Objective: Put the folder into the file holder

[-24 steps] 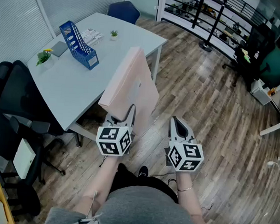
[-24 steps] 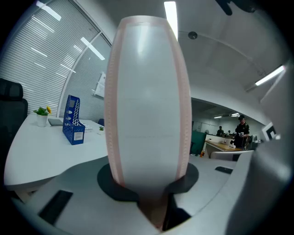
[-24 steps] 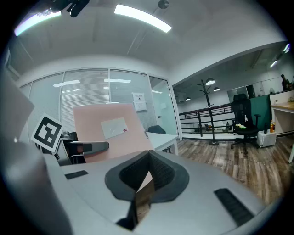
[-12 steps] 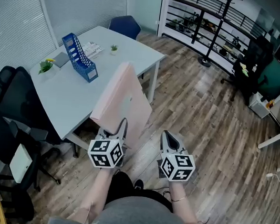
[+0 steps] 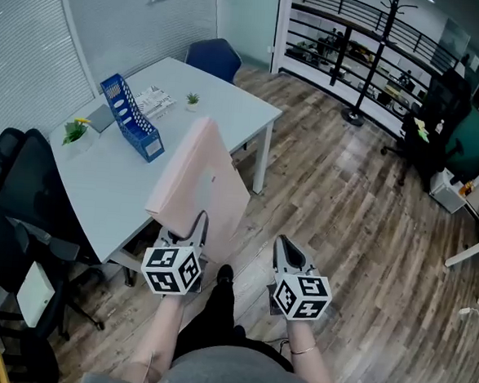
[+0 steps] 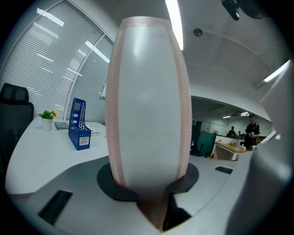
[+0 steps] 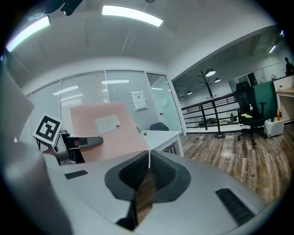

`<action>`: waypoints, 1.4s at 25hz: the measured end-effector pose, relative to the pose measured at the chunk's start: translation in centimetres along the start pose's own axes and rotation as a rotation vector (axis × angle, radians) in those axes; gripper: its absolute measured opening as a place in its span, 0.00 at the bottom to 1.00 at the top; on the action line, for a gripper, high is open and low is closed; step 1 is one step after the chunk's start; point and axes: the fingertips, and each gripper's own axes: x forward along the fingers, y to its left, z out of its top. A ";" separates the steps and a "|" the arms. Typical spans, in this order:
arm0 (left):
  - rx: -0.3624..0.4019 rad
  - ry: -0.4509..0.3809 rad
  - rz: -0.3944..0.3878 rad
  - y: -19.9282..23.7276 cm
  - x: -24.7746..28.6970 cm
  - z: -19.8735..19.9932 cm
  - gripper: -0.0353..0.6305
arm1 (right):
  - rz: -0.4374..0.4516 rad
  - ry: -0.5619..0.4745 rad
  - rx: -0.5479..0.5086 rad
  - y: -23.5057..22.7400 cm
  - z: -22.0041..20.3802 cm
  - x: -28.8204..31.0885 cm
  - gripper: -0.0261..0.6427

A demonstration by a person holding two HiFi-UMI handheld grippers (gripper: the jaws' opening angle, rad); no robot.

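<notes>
folder (image 5: 196, 175) | still clamped in left gripper (image 5: 193, 223) | edged nearer file holder (image 5: 131, 116)

The left tool (image 5: 194, 227) grips a pink folder (image 5: 198, 175) upright at the surface's (image 5: 221, 103) near edge. The blue file holder (image 5: 131, 116) stands by its far-left edge. The right tool (image 5: 285, 249) hangs over the wooden floor (image 5: 345, 202).

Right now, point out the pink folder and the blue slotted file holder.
pink folder (image 5: 195, 179): head view, middle of its front cover.
blue slotted file holder (image 5: 130, 115): head view, its slotted side wall.
</notes>
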 end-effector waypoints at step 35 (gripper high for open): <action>-0.065 -0.154 0.231 19.7 20.2 15.1 0.26 | 0.327 0.099 -0.073 3.0 10.9 38.1 0.04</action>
